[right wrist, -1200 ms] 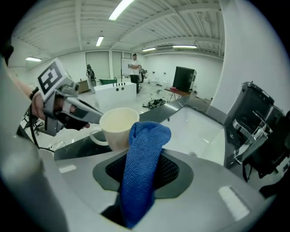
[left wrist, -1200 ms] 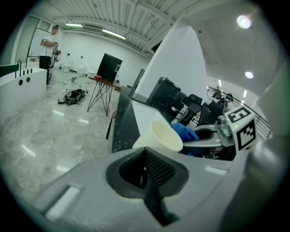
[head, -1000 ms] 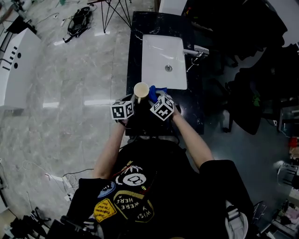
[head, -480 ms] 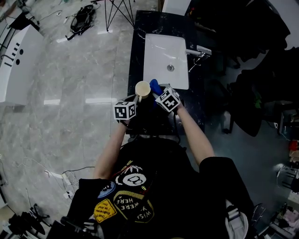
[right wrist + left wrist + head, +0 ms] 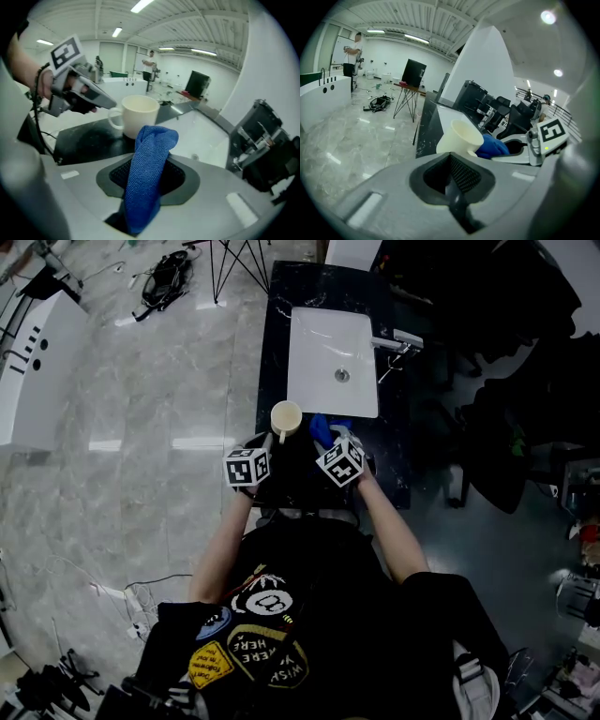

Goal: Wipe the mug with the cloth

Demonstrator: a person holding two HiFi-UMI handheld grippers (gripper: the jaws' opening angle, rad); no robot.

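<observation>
A cream mug (image 5: 286, 416) is at the near end of the black counter (image 5: 277, 315), just in front of the sink. My left gripper (image 5: 266, 440) is shut on the mug's handle (image 5: 114, 117); in the left gripper view the mug (image 5: 459, 137) rises just past the jaws. My right gripper (image 5: 330, 441) is shut on a blue cloth (image 5: 150, 164), which stands up between its jaws. The cloth (image 5: 321, 429) is right of the mug with a small gap between them. I cannot tell whether the mug rests on the counter.
A white sink (image 5: 333, 348) with a chrome faucet (image 5: 398, 341) fills the counter's middle. Marble floor lies to the left, with a white tub (image 5: 37, 362) and a black tripod stand (image 5: 234, 263). Dark equipment (image 5: 262, 136) crowds the right side.
The right gripper has drawn the cloth back from the mug's side, toward the person and slightly right. The left gripper and the mug have stayed nearly in place.
</observation>
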